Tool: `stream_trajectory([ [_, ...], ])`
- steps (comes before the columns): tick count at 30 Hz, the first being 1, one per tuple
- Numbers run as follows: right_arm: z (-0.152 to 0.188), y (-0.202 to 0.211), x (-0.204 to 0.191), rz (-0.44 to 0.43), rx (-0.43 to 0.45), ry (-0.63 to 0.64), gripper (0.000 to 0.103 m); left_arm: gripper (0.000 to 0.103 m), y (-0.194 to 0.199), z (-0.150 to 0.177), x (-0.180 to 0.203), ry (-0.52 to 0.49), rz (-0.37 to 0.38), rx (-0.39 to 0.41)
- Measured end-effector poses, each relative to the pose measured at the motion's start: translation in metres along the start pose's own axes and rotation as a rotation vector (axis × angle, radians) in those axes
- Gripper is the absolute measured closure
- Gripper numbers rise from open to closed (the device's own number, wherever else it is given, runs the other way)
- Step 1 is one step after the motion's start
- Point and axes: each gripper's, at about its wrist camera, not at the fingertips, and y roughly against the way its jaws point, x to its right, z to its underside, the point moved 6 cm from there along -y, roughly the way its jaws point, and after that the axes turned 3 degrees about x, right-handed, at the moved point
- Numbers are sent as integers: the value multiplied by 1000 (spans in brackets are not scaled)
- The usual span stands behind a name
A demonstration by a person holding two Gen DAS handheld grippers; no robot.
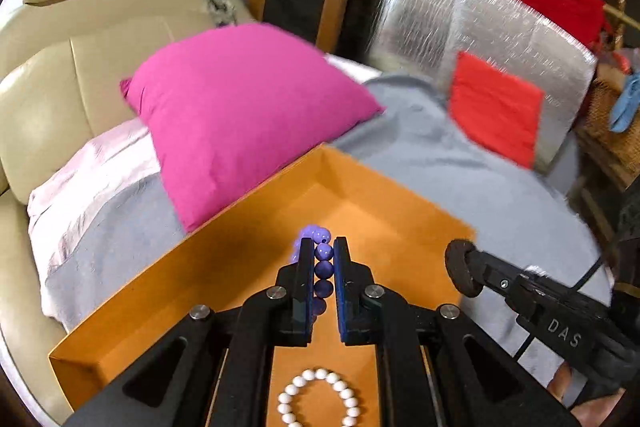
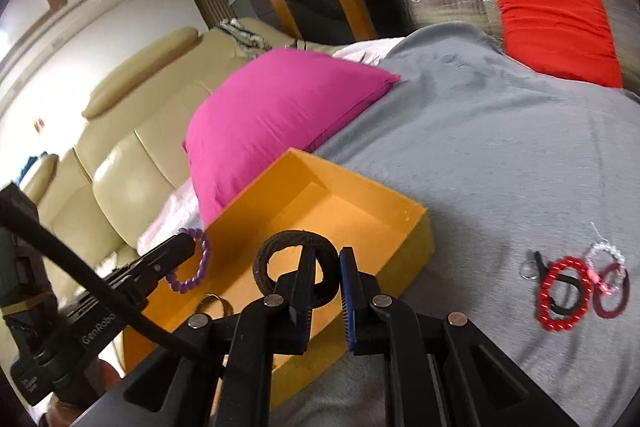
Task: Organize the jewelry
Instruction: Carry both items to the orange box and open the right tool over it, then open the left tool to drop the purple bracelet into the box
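Observation:
My left gripper [image 1: 323, 247] is shut on a purple bead bracelet [image 1: 323, 269], held over the open orange tray [image 1: 384, 211]. A white bead bracelet [image 1: 318, 399] lies on the tray floor just below it. My right gripper [image 2: 327, 255] is shut on a dark brown hair tie [image 2: 276, 259] above the tray's [image 2: 416, 227] near corner. The right wrist view shows the left gripper [image 2: 188, 247] at the left with the purple bracelet [image 2: 198, 263] hanging from it, and a gold bangle [image 2: 214, 303] in the tray. The left wrist view shows the right gripper [image 1: 464, 273] at the right with the hair tie [image 1: 460, 273].
On the grey blanket [image 2: 500, 155] to the right lie a red bead bracelet [image 2: 564, 293], a dark red ring [image 2: 612, 291], a clear bead bracelet [image 2: 606, 251] and a black strap with a key ring [image 2: 532, 267]. A pink pillow [image 2: 280, 107] leans behind the tray. A red cushion [image 2: 556, 27] sits further back.

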Motion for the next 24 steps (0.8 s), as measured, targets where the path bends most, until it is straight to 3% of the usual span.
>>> stream_trajectory([
  [12,17,-25,-10,4,-77,65,87,92,-27,16,-20,8,-131,-111],
  [14,18,-26,-9,-1,-90,57,86,79,-28,17,-21,11,-137,-118],
  [16,18,-23,-7,-17,-91,36,79,67,-26,17,-19,3,-147,-112],
  [18,17,-19,-5,-36,-81,21,72,67,-22,14,-16,-9,-158,-90],
  [24,9,1,13,-7,-25,0,71,64,-10,7,1,-76,-173,-22],
])
